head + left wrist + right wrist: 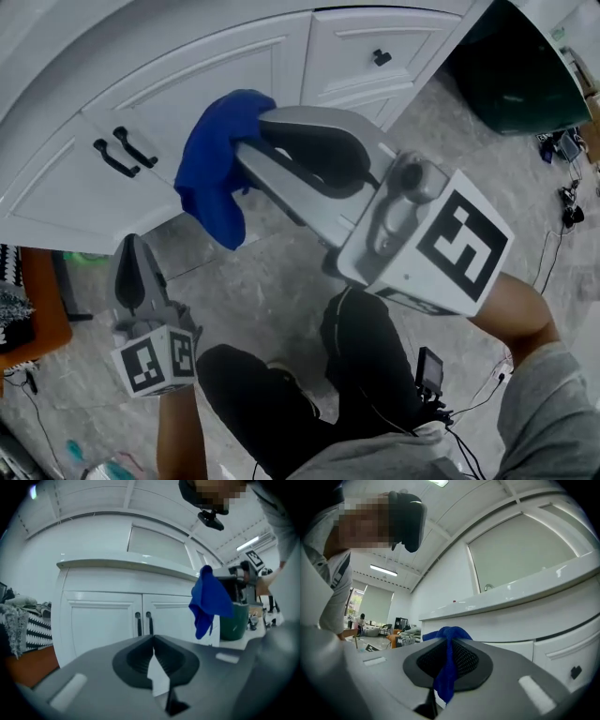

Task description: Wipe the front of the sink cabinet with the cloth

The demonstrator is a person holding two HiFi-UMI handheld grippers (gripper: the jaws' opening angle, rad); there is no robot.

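A blue cloth (220, 169) hangs bunched from my right gripper (251, 141), whose jaws are shut on it. It hangs in front of the white sink cabinet (187, 84), near the right-hand door; I cannot tell if it touches. In the right gripper view the cloth (447, 667) runs down between the jaws. In the left gripper view the cloth (208, 599) dangles at the right, before the cabinet doors (101, 620). My left gripper (133, 246) is low at the left, shut and empty, its tip pointing at the cabinet base.
Two black handles (124, 150) sit on the cabinet doors and a black knob (382, 57) on the right one. A dark green bin (511, 70) stands at the right. An orange seat (33, 300) is at the left. The person's dark trouser legs (309, 394) are below on the grey floor.
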